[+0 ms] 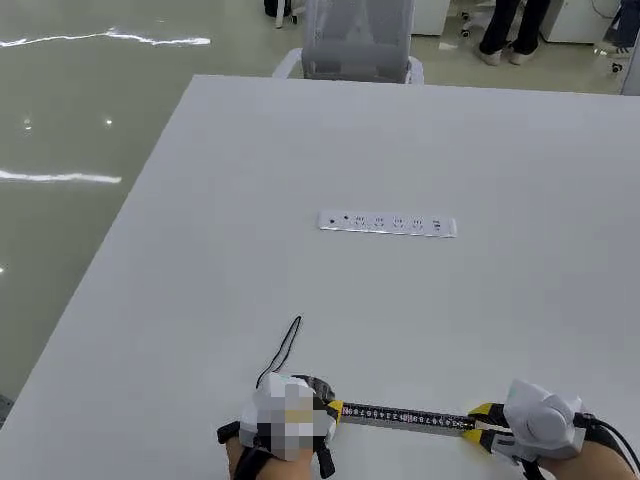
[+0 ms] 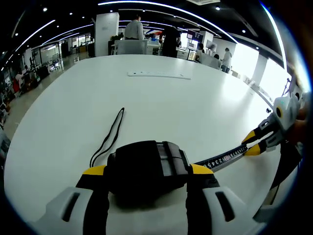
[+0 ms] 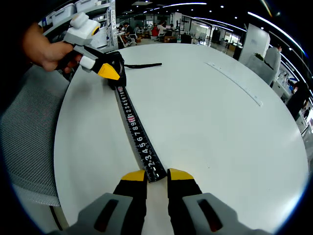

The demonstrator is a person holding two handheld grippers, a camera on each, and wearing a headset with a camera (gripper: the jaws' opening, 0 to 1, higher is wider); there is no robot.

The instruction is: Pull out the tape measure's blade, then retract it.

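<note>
The left gripper [image 2: 147, 171] clamps the black tape measure case [image 2: 142, 156] between its 2 jaws. The blade [image 3: 134, 127] stretches from there to the right gripper [image 3: 156, 176], whose jaws pinch its end.

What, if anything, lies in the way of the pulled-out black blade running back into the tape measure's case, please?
Nothing visible does. The black numbered blade lies straight on bare white table between the right gripper and the black tape measure case in the left gripper. The black cord loop lies beyond the case.
</note>
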